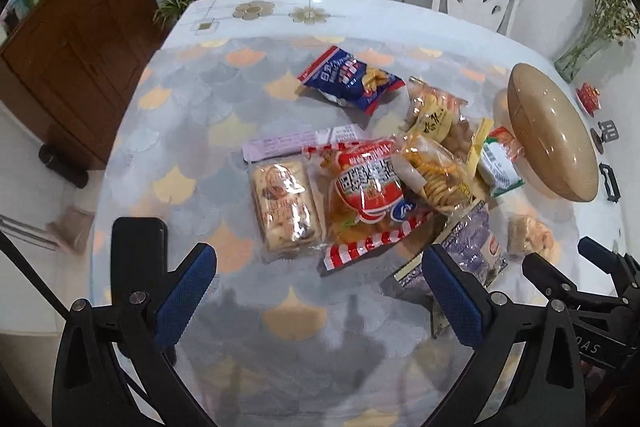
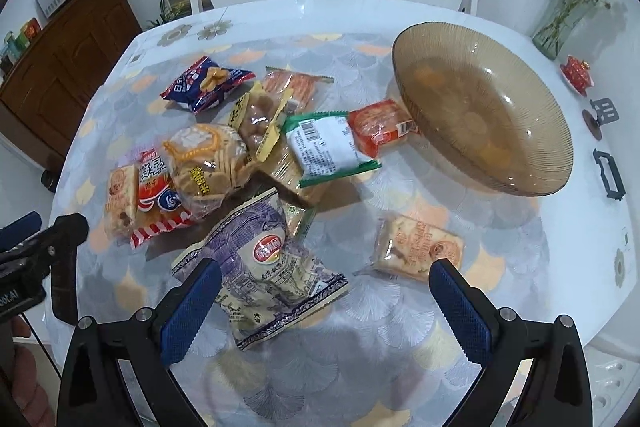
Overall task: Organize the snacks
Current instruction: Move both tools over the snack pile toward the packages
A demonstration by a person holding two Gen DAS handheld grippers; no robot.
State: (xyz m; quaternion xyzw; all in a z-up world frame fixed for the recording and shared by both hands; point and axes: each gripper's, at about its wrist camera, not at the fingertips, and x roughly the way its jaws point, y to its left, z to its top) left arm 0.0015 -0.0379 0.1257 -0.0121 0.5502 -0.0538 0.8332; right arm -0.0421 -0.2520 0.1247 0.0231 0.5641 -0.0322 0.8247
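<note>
**Snacks heaped, both tongs spread**

The glass-topped table (image 2: 360, 367) carried a jumble of snack packets beside the amber glass bowl (image 2: 484, 107). The purple packet (image 2: 264, 263) lay nearest, long axis running away toward the pile. The right gripper (image 2: 326, 311) hovered spread wide, empty; the left gripper (image 1: 320, 299) gaped empty too.

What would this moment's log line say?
left tongs: open, empty | right tongs: open, over purple packet | bowl: empty | snacks: on table

Bright, even indoor light — glare on wrappers, fisheye-warped edges.
</note>
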